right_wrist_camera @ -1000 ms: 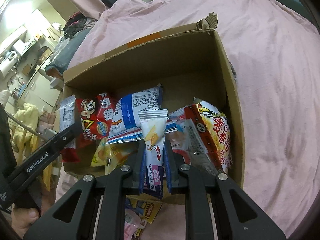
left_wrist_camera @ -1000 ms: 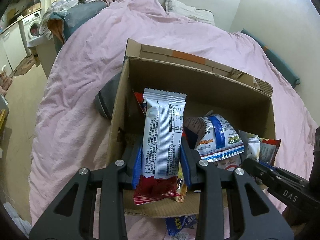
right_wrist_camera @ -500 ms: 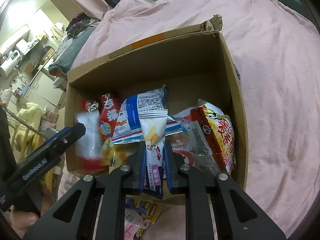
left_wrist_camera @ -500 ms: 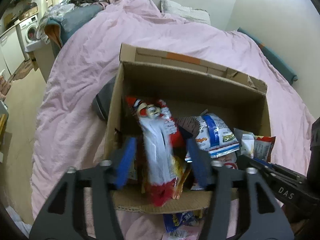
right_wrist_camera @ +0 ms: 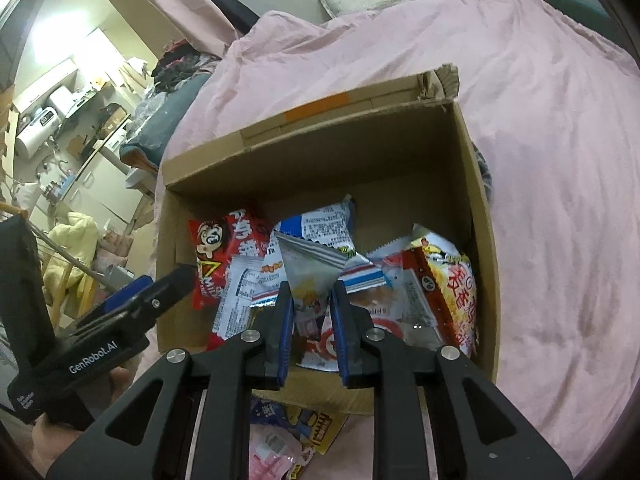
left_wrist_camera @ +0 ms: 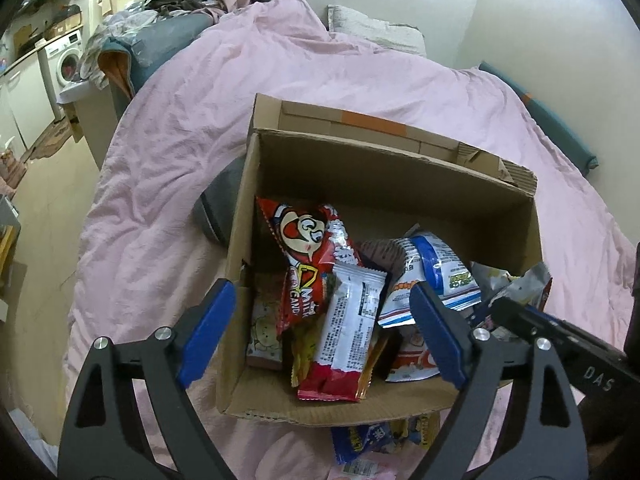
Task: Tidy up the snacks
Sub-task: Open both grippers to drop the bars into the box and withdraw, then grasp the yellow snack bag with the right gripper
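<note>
Left wrist: left gripper (left_wrist_camera: 320, 332) jaws spread wide, holding nothing.

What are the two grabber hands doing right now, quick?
Left gripper: open, holding nothing; the white-and-red snack packet lies in the cardboard box.
Right gripper: shut on the silver snack packet, over the box.

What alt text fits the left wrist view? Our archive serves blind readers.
The left tool hangs open over a cardboard box of snack packets on a pink blanket, a white-and-red packet lying loose between its fingers. The right tool enters from the right edge.
</note>
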{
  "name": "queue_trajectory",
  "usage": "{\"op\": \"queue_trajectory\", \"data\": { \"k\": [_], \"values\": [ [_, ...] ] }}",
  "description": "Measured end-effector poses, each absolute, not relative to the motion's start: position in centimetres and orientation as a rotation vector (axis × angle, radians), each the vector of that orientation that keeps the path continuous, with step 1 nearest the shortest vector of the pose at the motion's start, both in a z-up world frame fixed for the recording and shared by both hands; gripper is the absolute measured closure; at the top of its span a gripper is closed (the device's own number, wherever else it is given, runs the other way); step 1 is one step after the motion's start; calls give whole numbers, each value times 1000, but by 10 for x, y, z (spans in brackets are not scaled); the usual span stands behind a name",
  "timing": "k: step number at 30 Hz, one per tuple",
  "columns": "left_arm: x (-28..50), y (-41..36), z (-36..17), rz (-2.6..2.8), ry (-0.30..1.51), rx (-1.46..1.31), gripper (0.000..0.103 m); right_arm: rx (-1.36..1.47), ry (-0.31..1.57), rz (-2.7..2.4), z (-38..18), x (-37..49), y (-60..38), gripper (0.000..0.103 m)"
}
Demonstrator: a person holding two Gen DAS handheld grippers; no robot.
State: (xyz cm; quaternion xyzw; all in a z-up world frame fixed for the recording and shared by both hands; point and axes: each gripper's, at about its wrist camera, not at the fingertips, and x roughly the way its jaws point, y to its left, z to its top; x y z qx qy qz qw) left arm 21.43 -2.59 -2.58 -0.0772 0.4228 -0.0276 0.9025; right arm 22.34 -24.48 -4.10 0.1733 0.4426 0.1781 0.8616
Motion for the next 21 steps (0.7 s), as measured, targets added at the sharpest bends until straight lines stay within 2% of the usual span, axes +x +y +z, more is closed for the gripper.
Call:
{"op": "queue_trajectory", "data": {
  "k": [4, 5, 8, 21],
  "values": [
    [213, -23, -24, -65, 878, -167, 16, 375, 897, 372, -33, 220, -249, 78],
    [212, -22, -23, -67, 878, -170, 16, 371, 889, 373, -31, 219, -249, 70],
    [207, -19, -20, -61, 865, -171, 16, 371, 826, 363, -20, 214, -253, 20],
    [165, -10, -4, -41, 820, -97, 16, 319, 744, 346, 2, 181, -253, 19]
  ]
}}
